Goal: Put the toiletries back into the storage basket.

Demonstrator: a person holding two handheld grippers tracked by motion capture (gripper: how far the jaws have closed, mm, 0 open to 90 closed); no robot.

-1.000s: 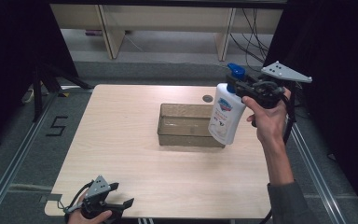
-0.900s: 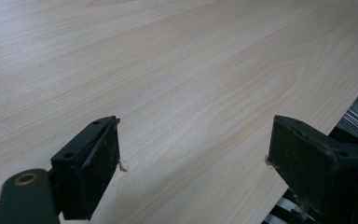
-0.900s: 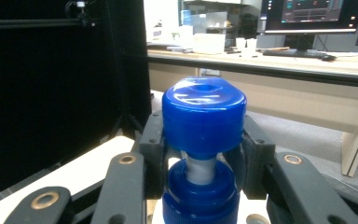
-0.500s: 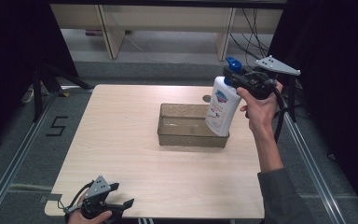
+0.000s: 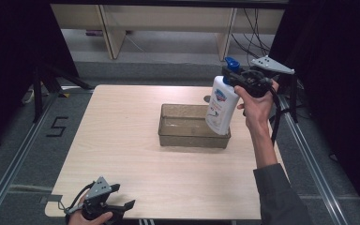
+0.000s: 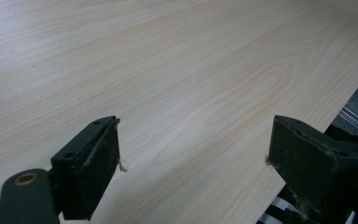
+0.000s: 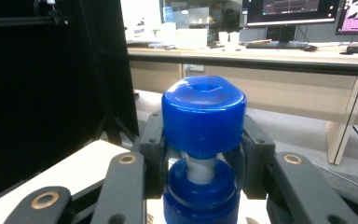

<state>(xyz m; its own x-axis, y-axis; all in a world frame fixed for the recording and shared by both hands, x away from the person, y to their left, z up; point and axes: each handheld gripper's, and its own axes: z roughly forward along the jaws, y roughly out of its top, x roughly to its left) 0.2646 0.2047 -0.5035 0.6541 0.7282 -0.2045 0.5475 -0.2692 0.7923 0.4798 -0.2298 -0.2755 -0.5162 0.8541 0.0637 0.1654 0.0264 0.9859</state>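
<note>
A white bottle (image 5: 220,106) with a blue pump cap (image 5: 232,64) hangs tilted over the right end of a smoky transparent tray (image 5: 168,137) on the light wood table (image 5: 122,140). My right gripper (image 5: 234,77) is shut on the bottle's neck just under the cap; in the right gripper view the cap (image 7: 204,114) sits between the two black jaws. My left gripper (image 5: 122,208) rests at the table's near left edge, held in a hand. In the left gripper view its fingers (image 6: 93,163) stand wide apart over bare wood with nothing between them.
A small dark disc (image 5: 207,99) lies on the table behind the tray. Metal rails (image 5: 309,159) run along the floor on both sides of the table. Light wooden shelving (image 5: 168,23) stands beyond the far edge.
My right gripper has carried the bottle leftward and slightly down, from beside the tray's right end to over it. The left gripper has stayed put.
</note>
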